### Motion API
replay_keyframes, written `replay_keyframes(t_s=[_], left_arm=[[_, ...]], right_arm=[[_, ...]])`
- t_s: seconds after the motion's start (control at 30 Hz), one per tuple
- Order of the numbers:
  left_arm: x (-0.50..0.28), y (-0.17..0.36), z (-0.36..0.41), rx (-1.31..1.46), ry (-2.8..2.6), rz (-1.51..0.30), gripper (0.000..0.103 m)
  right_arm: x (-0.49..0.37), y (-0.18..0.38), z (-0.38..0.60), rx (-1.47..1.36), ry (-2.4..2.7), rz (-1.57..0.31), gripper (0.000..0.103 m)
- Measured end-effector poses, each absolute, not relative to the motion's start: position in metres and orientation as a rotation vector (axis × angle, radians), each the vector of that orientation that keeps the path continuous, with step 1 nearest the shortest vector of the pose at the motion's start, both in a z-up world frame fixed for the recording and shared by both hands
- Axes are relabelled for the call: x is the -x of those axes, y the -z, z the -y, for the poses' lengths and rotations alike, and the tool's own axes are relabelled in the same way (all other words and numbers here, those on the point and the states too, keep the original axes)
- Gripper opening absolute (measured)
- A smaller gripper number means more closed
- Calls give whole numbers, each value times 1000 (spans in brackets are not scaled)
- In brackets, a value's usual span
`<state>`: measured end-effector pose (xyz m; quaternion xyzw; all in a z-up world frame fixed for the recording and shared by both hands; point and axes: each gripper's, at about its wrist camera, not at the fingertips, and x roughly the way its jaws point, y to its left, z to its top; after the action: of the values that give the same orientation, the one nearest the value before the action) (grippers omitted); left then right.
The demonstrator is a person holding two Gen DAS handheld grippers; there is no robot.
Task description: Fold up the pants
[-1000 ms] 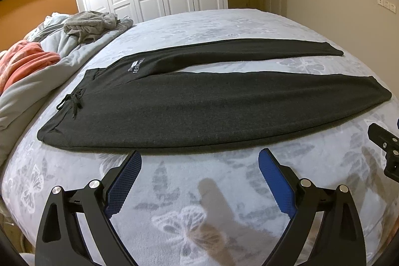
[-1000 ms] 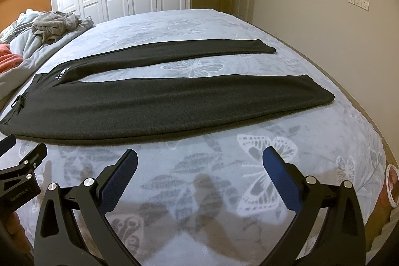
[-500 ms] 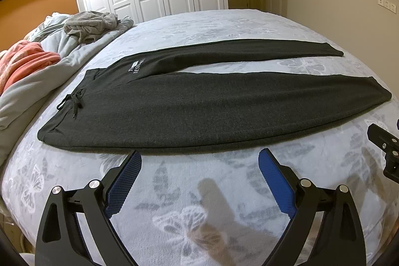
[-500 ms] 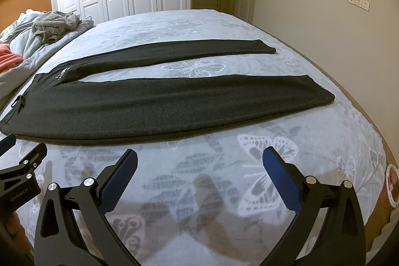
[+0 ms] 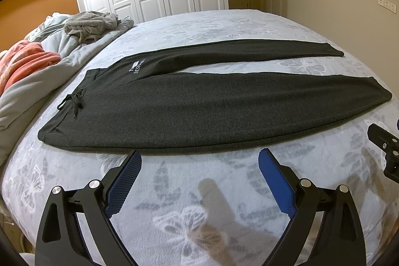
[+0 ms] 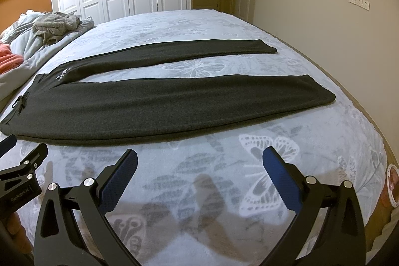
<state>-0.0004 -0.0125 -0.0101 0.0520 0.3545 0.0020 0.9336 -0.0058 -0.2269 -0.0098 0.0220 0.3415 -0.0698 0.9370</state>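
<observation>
Dark grey pants [image 5: 212, 111] are laid flat on the bed [image 5: 199, 191], legs spread toward three o'clock. Both left tongs [image 5: 199, 158] and right tongs [image 6: 199, 157] are held released at six o'clock, gripping nothing. No fold is judged begun; the near leg must first be gripped and laid over the far one.

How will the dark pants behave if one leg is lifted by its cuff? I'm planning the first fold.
The pants lie flat and limp on the bedspread, so they will probably drape and sag from a single pinch. The fabric looks thick and fleecy, so likely grippy. The long leg would probably trail behind.
</observation>
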Motion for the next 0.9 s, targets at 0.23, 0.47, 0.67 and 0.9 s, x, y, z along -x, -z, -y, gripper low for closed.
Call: replay_keyframes(t_s=[0.23, 0.47, 0.67, 0.9], left_arm=[[0, 11, 12, -102, -5, -725, 93], [0, 11, 12, -102, -4, -726, 93], [3, 9, 8, -87, -6, -737, 93], [-15, -8, -9, 17, 80, -786, 94]], right_arm=[[6, 10, 226, -47, 141, -697, 98], [6, 9, 223, -52, 135, -699, 98], [3, 8, 225, -65, 124, -705, 98], [-30, -37, 264, -71, 92, -685, 98]])
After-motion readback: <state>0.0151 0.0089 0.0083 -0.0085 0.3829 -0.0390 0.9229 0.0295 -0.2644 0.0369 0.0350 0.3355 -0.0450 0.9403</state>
